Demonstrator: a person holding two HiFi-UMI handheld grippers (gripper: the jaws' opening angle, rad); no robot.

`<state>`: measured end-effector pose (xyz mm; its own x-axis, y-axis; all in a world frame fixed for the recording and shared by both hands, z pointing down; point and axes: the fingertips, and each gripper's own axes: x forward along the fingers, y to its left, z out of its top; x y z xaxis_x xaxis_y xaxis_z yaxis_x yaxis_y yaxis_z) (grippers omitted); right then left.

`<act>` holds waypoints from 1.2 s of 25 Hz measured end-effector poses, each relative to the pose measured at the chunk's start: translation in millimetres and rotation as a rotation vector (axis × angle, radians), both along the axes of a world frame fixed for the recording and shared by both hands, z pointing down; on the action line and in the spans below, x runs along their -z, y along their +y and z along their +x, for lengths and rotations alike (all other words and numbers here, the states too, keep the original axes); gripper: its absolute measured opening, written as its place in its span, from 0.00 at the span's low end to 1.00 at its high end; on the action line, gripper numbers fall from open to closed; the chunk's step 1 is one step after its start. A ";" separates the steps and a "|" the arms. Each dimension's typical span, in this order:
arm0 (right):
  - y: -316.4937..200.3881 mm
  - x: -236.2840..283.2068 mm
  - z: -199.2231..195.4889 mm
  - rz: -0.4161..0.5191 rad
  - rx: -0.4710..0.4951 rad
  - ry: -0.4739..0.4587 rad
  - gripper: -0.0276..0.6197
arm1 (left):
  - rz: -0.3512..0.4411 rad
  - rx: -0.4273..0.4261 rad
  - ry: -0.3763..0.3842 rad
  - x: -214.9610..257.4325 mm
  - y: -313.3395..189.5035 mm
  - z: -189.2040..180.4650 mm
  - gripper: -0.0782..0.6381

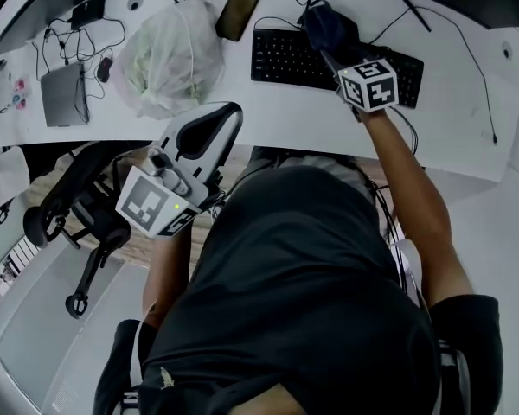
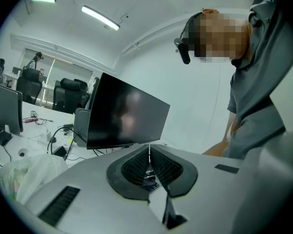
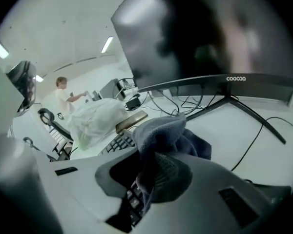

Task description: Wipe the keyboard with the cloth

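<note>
Overhead, we are holding the right gripper (image 1: 333, 57) out over the black keyboard (image 1: 285, 59) on the white desk (image 1: 467, 137). Its jaws are clamping a fold of the dark blue cloth (image 1: 330, 26). The cloth is bunching above the keyboard's far edge, around the middle of its length. From the right gripper view, the cloth (image 3: 166, 133) is spilling up and forward out of the right gripper (image 3: 146, 174), with keys of the keyboard (image 3: 118, 143) showing just beneath the jaws; whether the fabric is pressing on the keys we cannot tell.

We are keeping the left gripper (image 1: 209, 128) off the desk's near edge, above an office chair (image 1: 78, 206) and well apart from the keyboard. In its own view the left gripper (image 2: 149, 162) is pointing up toward a dark monitor (image 2: 124, 113), its ribbed pads meeting at the tips with nothing between them.

A crumpled plastic bag (image 1: 169, 59) is sitting left of the keyboard, and a phone (image 1: 239, 11) is lying between them, nearer the desk's far side.
</note>
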<state>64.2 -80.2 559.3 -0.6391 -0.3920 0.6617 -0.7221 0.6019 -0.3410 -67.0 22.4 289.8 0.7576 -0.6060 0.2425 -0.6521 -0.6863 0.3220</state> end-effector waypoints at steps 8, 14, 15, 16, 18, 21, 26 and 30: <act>111.9 -35.0 -28.0 -0.245 0.040 -0.058 0.12 | 0.007 0.001 0.011 6.2 2.8 -7.3 0.13; -6.3 3.6 -14.7 -0.050 -0.045 -0.046 0.12 | -0.008 -0.021 -0.002 -2.0 4.0 -10.9 0.13; -5.2 -1.5 -13.6 -0.082 -0.063 -0.035 0.12 | -0.003 -0.026 -0.002 -0.7 4.0 -9.9 0.13; 8.3 -9.8 -14.8 -0.120 -0.078 -0.032 0.12 | 0.002 -0.028 -0.001 1.2 4.0 -9.7 0.13; 55.9 -23.8 -24.9 -0.167 -0.066 -0.037 0.12 | 0.010 -0.024 0.007 4.9 3.0 -12.9 0.13; 103.6 -30.6 -52.6 -0.247 0.057 -0.064 0.12 | 0.011 -0.003 0.007 3.8 0.2 -26.6 0.13; 11.8 -12.7 -42.7 -0.106 -0.025 -0.051 0.12 | 0.011 0.021 -0.004 -4.3 -6.0 -47.0 0.13; 32.6 -23.3 -49.2 -0.175 -0.039 -0.041 0.12 | 0.035 0.058 0.002 0.9 -10.4 -59.9 0.13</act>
<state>15.0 -47.6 582.6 -0.6531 -0.2985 0.6959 -0.7275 0.5023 -0.4673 -126.9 11.9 288.9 0.7214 -0.6571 0.2187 -0.6905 -0.6582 0.3001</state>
